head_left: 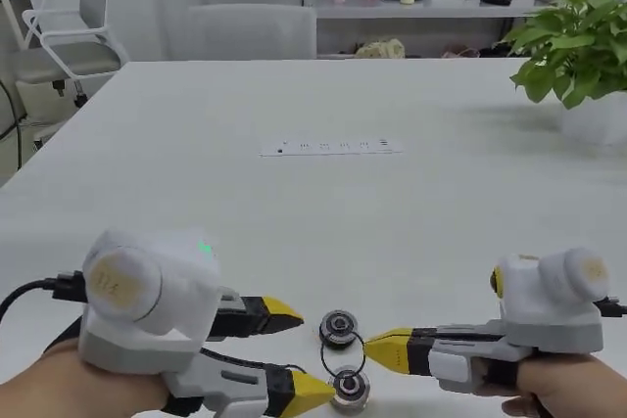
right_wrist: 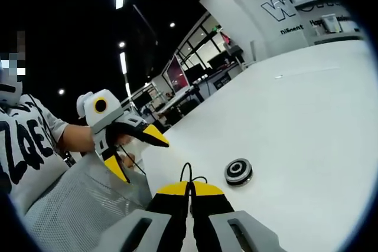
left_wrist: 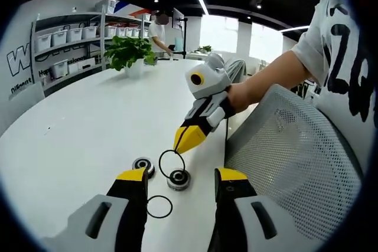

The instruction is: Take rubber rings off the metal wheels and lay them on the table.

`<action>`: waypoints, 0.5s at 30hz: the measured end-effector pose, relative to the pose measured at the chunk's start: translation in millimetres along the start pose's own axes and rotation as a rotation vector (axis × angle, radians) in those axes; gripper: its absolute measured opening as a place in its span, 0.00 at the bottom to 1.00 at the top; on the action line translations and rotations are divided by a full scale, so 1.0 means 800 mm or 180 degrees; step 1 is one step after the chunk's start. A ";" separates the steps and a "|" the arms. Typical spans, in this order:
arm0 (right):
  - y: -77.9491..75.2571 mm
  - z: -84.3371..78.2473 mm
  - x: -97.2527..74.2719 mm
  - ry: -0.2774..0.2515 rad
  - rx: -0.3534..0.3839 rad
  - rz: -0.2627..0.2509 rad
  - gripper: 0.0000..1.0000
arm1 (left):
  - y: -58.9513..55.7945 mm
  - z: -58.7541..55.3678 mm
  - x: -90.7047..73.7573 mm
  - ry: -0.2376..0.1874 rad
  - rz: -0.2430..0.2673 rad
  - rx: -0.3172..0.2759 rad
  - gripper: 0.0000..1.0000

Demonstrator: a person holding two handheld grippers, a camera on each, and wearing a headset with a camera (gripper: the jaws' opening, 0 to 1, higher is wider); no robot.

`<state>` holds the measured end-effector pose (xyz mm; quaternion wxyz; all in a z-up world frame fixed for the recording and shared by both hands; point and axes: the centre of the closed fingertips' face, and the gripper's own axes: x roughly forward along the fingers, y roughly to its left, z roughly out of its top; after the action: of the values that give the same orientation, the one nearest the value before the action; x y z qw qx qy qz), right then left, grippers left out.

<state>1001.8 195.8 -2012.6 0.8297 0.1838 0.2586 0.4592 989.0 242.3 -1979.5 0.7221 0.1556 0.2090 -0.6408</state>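
Observation:
Two small metal wheels lie near the table's front edge, one farther (head_left: pixel 339 325) (left_wrist: pixel 143 165) (right_wrist: pixel 238 170) and one nearer (head_left: pixel 350 389) (left_wrist: pixel 178 178). My right gripper (head_left: pixel 370 345) (left_wrist: pixel 180 143) (right_wrist: pixel 189 188) is shut on a thin black rubber ring (head_left: pixel 343 350) (left_wrist: pixel 171 161) (right_wrist: pixel 186 172), which hangs over the gap between the wheels. My left gripper (head_left: pixel 312 351) (left_wrist: pixel 183 175) (right_wrist: pixel 144 160) is open, its jaws either side of the wheels without touching them. A second loose ring (left_wrist: pixel 159 206) lies flat on the table between the left jaws.
A power strip (head_left: pixel 333 148) lies mid-table. A potted plant (head_left: pixel 578 46) (left_wrist: pixel 127 51) stands at the far right corner. Chairs (head_left: pixel 255 31) line the far side, and a mesh chair back (left_wrist: pixel 283 146) sits close behind the front edge.

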 end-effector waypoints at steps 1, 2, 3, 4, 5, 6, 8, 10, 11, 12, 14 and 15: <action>0.001 0.002 0.000 -0.0008 -0.0004 0.0006 0.00 | 0.001 0.003 -0.004 -0.0027 0.0018 -0.0002 0.43; 0.002 0.004 0.000 -0.0015 -0.0008 0.0010 0.00 | 0.002 0.005 -0.007 -0.0042 0.0033 0.0000 0.43; 0.003 0.007 -0.001 -0.0026 -0.0017 0.0015 0.00 | 0.004 0.008 -0.011 -0.0066 0.0060 0.0009 0.44; 0.004 0.009 -0.001 -0.0033 -0.0022 0.0019 0.00 | 0.004 0.009 -0.014 -0.0079 0.0073 0.0015 0.44; 0.005 0.012 -0.002 -0.0046 -0.0032 0.0023 0.00 | 0.005 0.010 -0.017 -0.0090 0.0085 0.0017 0.45; 0.005 0.014 -0.002 -0.0052 -0.0037 0.0025 0.00 | 0.007 0.012 -0.020 -0.0103 0.0107 0.0023 0.45; 0.005 0.018 -0.003 -0.0069 -0.0049 0.0033 0.00 | 0.009 0.014 -0.026 -0.0129 0.0133 0.0009 0.47; 0.007 0.021 -0.003 -0.0069 -0.0066 0.0037 0.00 | 0.011 0.015 -0.031 -0.0148 0.0152 -0.0014 0.49; 0.008 0.022 -0.003 -0.0070 -0.0073 0.0038 0.00 | 0.011 0.015 -0.033 -0.0152 0.0158 -0.0017 0.50; 0.009 0.023 -0.004 -0.0070 -0.0082 0.0040 0.00 | 0.011 0.015 -0.035 -0.0153 0.0164 -0.0019 0.51; 0.009 0.026 -0.004 -0.0081 -0.0093 0.0044 0.00 | 0.012 0.016 -0.038 -0.0159 0.0188 -0.0015 0.52; 0.009 0.028 -0.005 -0.0088 -0.0096 0.0047 0.00 | 0.012 0.016 -0.040 -0.0163 0.0195 -0.0008 0.53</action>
<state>1008.6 194.8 -1989.8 0.8325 0.1795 0.2388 0.4666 996.8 264.9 -1952.8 0.7468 0.1445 0.1864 -0.6219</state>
